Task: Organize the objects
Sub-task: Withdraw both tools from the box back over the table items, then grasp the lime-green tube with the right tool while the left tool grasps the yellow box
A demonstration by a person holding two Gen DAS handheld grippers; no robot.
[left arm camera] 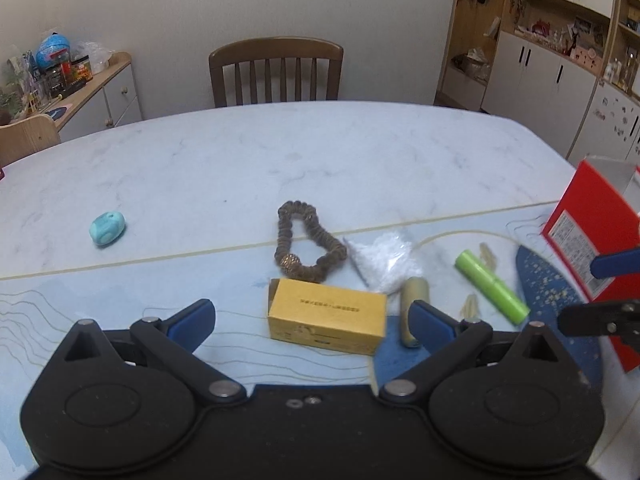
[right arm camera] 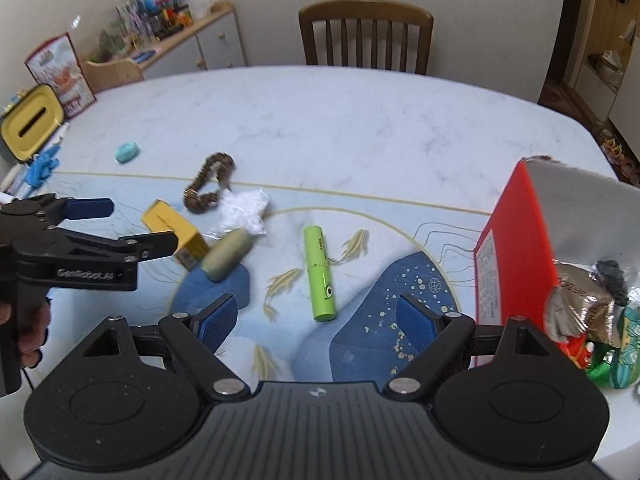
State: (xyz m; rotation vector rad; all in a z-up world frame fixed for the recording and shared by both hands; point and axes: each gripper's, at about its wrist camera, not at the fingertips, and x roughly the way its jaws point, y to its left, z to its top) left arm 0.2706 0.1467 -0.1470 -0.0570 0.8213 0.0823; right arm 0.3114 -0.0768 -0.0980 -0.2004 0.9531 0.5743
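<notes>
A yellow carton [left arm camera: 328, 320] [right arm camera: 174, 232] lies on the table just ahead of my left gripper [left arm camera: 312, 316], whose fingers stand open around its near side without touching it. Behind it lie a brown bead bracelet [left arm camera: 306, 242] [right arm camera: 208, 184], a white plastic bag [left arm camera: 384, 260] [right arm camera: 244, 212], a beige cylinder [left arm camera: 414, 308] [right arm camera: 228, 254] and a green tube [left arm camera: 492, 286] [right arm camera: 320, 272]. A teal eraser [left arm camera: 107, 229] [right arm camera: 128, 152] sits apart at the left. My right gripper [right arm camera: 320, 324] hovers open just short of the green tube's near end, with nothing between its fingers.
A red box [left arm camera: 592, 248] [right arm camera: 516, 248], open at the top, stands at the right with snack packets [right arm camera: 588, 312] inside. A wooden chair [left arm camera: 276, 72] is behind the table. A yellow tissue holder [right arm camera: 30, 124] and blue clips [right arm camera: 42, 166] lie at the far left.
</notes>
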